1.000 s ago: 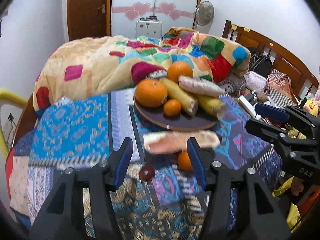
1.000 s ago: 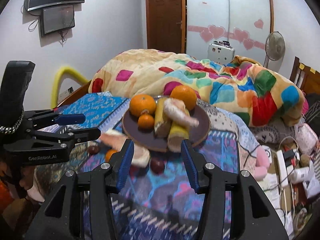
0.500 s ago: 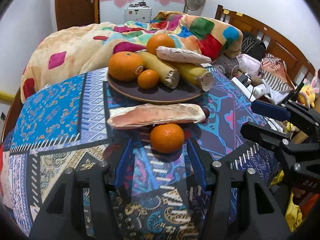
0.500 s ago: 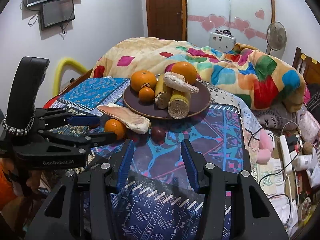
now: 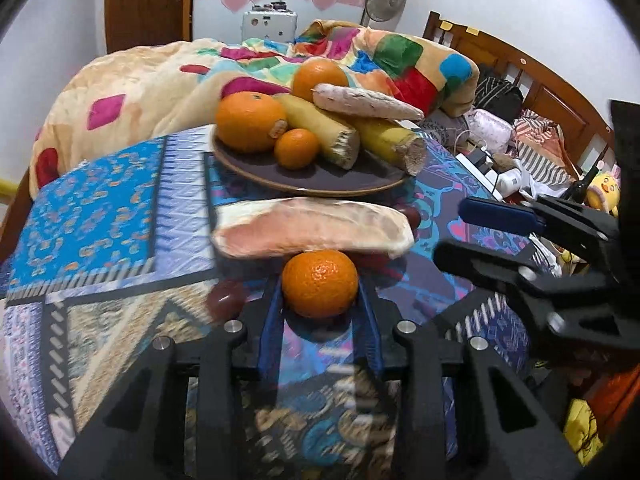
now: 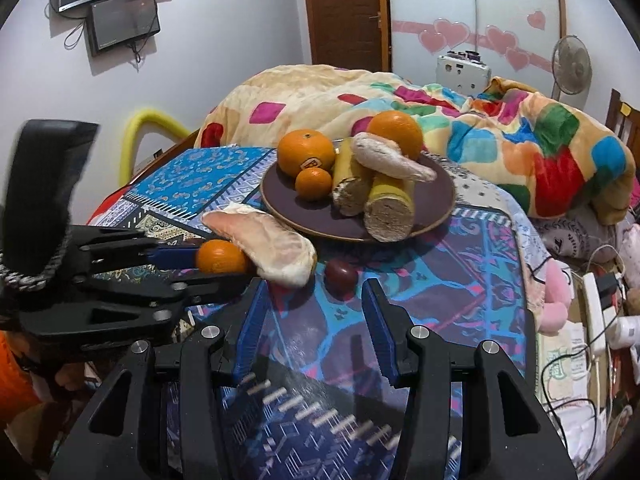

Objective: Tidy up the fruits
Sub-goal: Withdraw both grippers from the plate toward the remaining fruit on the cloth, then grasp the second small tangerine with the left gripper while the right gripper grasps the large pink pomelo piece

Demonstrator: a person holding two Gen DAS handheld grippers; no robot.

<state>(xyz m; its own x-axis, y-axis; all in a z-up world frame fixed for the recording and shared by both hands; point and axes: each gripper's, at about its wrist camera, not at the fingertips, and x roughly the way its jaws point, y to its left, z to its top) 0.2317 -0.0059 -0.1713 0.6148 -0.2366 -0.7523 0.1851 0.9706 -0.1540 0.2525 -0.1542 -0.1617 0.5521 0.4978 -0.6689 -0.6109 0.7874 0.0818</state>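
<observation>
left gripper: clenched on small orange, on the cloth near the plate | pale sweet potato: long axis left-right, touching orange's far side | right gripper: released, dark plum just beyond its tips

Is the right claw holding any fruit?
No. The right claw is open and empty above the cloth, short of the dark red fruit.

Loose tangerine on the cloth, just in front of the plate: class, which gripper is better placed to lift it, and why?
Left. The left gripper already has its jaws on either side of the tangerine; the right gripper is open over bare cloth.
</observation>
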